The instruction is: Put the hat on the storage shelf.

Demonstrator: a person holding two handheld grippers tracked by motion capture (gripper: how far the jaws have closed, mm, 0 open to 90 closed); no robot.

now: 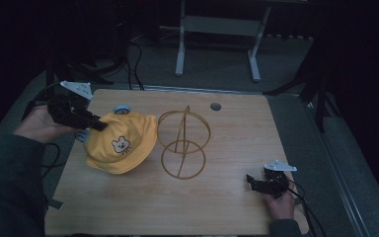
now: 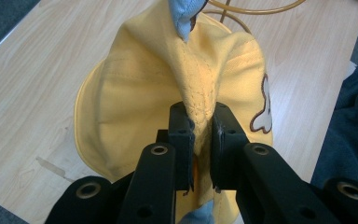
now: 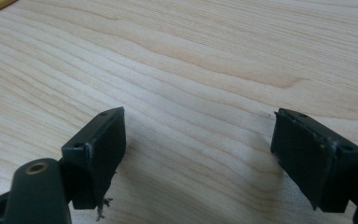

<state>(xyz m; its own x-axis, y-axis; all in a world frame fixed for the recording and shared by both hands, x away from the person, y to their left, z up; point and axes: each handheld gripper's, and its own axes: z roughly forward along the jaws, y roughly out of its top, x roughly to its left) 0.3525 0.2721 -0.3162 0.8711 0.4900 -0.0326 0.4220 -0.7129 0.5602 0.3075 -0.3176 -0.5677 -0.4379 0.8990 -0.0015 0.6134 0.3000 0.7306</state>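
A yellow child's hat (image 1: 121,143) with a bear patch and pale blue ears hangs lifted at its left side over the wooden table (image 1: 237,148). My left gripper (image 1: 100,125) is shut on a fold of the hat's crown; the left gripper view shows the yellow hat (image 2: 177,79) cloth pinched by the left gripper (image 2: 200,135). Just right of the hat stands a gold wire stand (image 1: 183,143) of rings. My right gripper (image 1: 249,180) rests near the table's front right, and the right gripper (image 3: 198,149) jaws stand wide open over bare wood.
A round grommet hole (image 1: 215,106) sits near the table's far edge. A grey metal frame (image 1: 217,34) stands on the floor beyond the table. Cables trail off the left edge and off the right front corner.
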